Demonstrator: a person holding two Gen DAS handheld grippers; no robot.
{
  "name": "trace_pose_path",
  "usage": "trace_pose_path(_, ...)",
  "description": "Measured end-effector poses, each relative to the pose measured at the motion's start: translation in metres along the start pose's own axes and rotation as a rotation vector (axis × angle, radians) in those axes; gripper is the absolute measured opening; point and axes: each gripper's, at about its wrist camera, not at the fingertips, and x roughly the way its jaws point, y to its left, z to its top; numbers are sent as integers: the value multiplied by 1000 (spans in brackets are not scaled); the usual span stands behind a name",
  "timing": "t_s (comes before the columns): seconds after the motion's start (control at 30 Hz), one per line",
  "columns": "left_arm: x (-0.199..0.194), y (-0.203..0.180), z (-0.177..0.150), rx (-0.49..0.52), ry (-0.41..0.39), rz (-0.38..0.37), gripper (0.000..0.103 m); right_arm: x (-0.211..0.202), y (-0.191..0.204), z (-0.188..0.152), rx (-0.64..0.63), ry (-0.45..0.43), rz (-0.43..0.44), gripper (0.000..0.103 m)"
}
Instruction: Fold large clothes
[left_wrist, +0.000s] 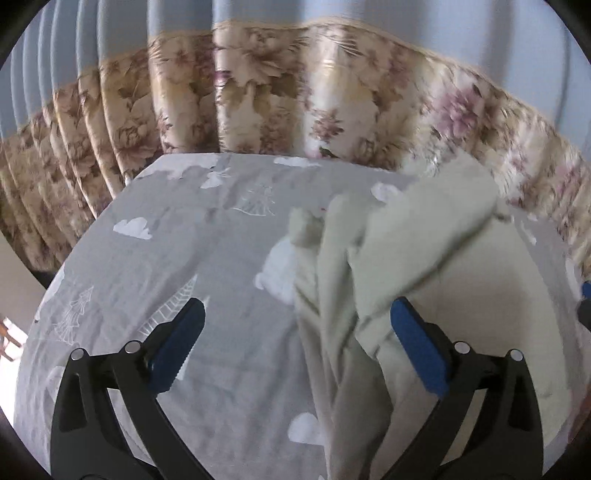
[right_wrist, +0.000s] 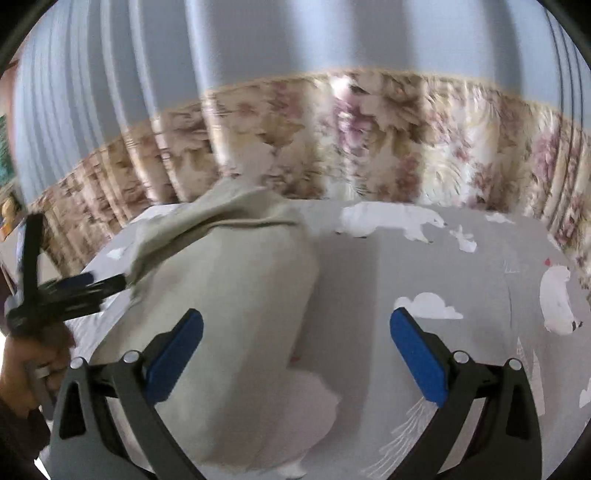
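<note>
Both the left gripper (left_wrist: 297, 341) and right gripper (right_wrist: 295, 350) are hanging with jaws apart, holding nothing, over the bunched pale beige fabric garment (left_wrist: 399, 258) lying crumpled (not yet spread) on the grey cloud-printed bedsheet (left_wrist: 207, 251); next, gripping an edge looks necessary.

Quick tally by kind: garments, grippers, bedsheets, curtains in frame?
Garments: 1, the beige garment lying crumpled on the bed.
Grippers: 2, the left gripper and the right gripper, both open and holding nothing.
Bedsheets: 1, the grey printed sheet.
Curtains: 1, the floral curtain.
Total: 5
</note>
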Motion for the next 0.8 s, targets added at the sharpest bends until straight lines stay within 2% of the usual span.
trace_pose_path(0.13, 17, -6, 6, 29, 53, -17, 100, 39, -9, 10, 53, 67, 29, 101)
trace_pose_path(0.2, 38, -13, 1, 60, 131, -35, 100, 58, -6, 8, 76, 107, 38, 100)
trace_pose_path(0.27, 51, -15, -7, 76, 146, -15, 100, 72, -5, 5, 103, 154, 89, 100)
trace_pose_path(0.33, 58, -12, -11, 57, 163, -28, 100, 84, -4, 1, 141, 178, 155, 99)
trace_pose_path(0.37, 61, -10, -12, 45, 170, -35, 100, 91, 0, -3, 138, 201, 182, 91)
trace_pose_path(0.4, 63, -9, -12, 35, 174, -37, 100, 92, 5, -5, 122, 198, 220, 68)
trace_pose_path(0.43, 63, -10, -13, 31, 168, -36, 100, 91, 9, -5, 112, 196, 258, 66)
trace_pose_path(0.53, 61, -10, -18, 19, 134, -43, 100, 83, 20, -3, 85, 170, 239, 49)
trace_pose_path(0.6, 56, -13, -20, 18, 109, -75, 87, 75, 19, 0, 87, 148, 247, 35)
trace_pose_path(0.67, 51, -27, -18, 55, 93, -99, 61, 65, 15, 3, 90, 120, 254, 28)
trace_pose_path(0.7, 49, -37, -16, 89, 90, -103, 54, 57, 14, 5, 59, 97, 231, 26)
trace_pose_path(0.73, 48, -48, -13, 126, 89, -112, 40, 52, 14, 7, 35, 82, 213, 25)
trace_pose_path(0.77, 47, -59, -10, 155, 86, -119, 33, 49, 11, 10, 30, 73, 204, 25)
trace_pose_path(0.8, 47, -73, -4, 164, 85, -128, 33, 45, 5, 15, 22, 67, 190, 25)
